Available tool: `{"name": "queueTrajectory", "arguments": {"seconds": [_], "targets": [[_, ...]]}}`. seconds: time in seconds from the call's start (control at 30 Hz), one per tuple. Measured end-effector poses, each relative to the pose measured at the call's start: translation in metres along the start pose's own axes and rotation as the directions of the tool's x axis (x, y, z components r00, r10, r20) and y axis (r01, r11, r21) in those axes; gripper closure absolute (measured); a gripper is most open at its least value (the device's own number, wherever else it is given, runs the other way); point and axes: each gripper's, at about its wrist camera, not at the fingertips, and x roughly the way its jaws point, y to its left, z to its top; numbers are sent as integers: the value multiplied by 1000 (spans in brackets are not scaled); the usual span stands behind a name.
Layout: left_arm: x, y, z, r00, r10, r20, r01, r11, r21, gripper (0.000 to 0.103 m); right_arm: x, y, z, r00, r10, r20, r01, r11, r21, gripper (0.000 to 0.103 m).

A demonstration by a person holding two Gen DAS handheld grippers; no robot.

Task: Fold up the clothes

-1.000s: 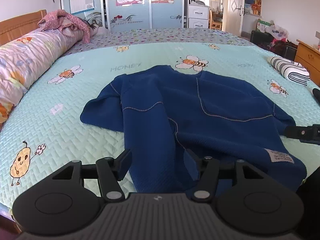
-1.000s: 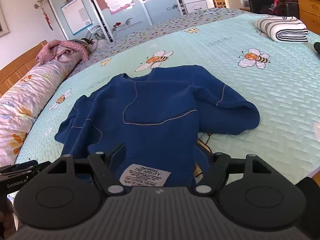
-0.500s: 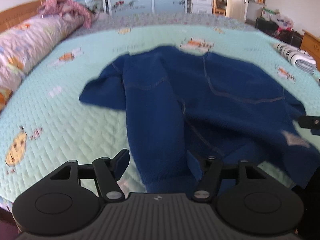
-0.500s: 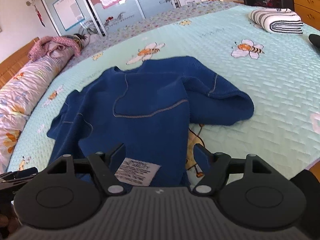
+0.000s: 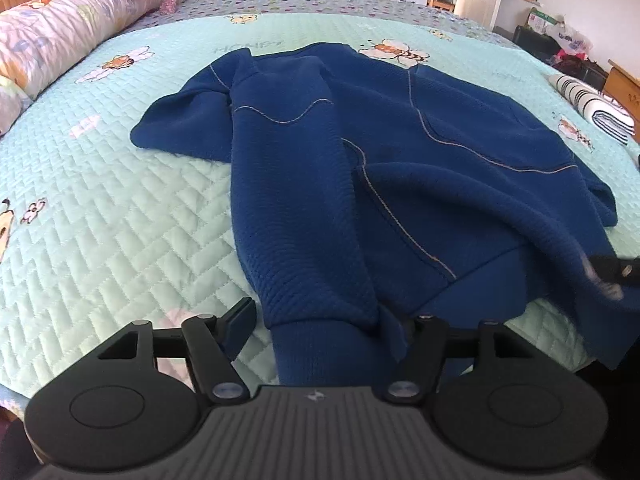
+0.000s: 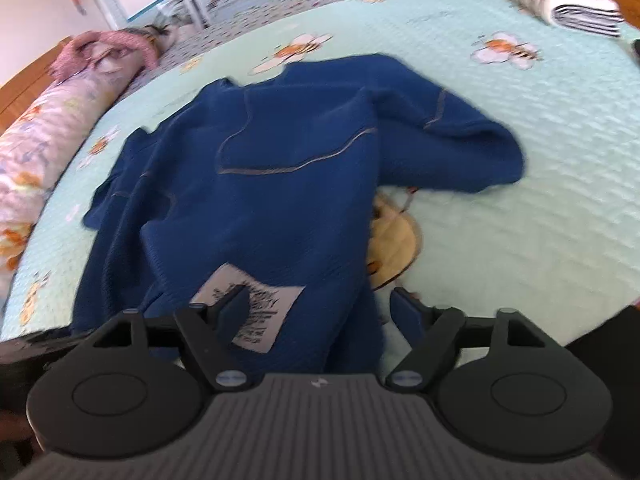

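Where label shows, left view lacks it.

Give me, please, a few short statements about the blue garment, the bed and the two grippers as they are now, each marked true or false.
1. The blue sweatshirt lies on a light green quilt printed with bees. True.
2. A white label shows on the sweatshirt near the right gripper. True.
3. The left gripper is over bare quilt, away from the garment. False: the sweatshirt's cuffed end lies between its fingers.
4. A striped folded cloth sits on top of the sweatshirt. False: it lies apart, near the bed's far edge.
5. The right gripper is clamped fully shut. False: its jaws are apart, closing around fabric.
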Motion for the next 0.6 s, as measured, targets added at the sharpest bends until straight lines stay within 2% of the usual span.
{"name": "queueTrajectory", "arguments": {"seconds": [0.03,0.07,0.1,0.13,0.2,0.37,0.43,0.5,0.53,0.57,0.6], "targets": [[1,-2,1,1000,-14,1,14,1000,4,54,2,2,-1,1000,9,-11,-9,1000,-16,59],[1,-4,1,1000,-18,5,18,1000,15,61,4,4,-2,1000,7,-15,-8,999,-34,65],[0,-6,1,1000,-20,9,20,999,28,66,4,5,-3,1000,6,-16,-7,999,-47,76],[-1,-6,2,999,-29,15,29,999,27,79,3,5,-2,1000,9,-9,-9,999,-49,83],[-7,-4,4,998,-50,37,50,999,8,86,-4,3,2,1000,14,22,-13,999,-46,93],[-51,23,23,984,-44,171,58,995,-76,89,-46,-17,28,977,7,215,-9,1000,8,95],[-75,33,32,973,-32,227,55,994,-95,94,-57,-23,36,968,15,250,-22,999,25,95],[-96,42,40,964,-18,265,49,993,-110,94,-63,-24,39,967,41,252,-53,998,39,95],[-103,47,43,963,-17,268,50,992,-117,93,-61,-24,39,971,45,234,-59,997,55,91],[-100,51,42,970,-6,244,38,991,-127,91,-57,-25,37,977,44,210,-61,995,74,88],[-95,55,40,977,7,211,22,990,-137,89,-53,-25,35,982,44,185,-62,994,94,70]]}}
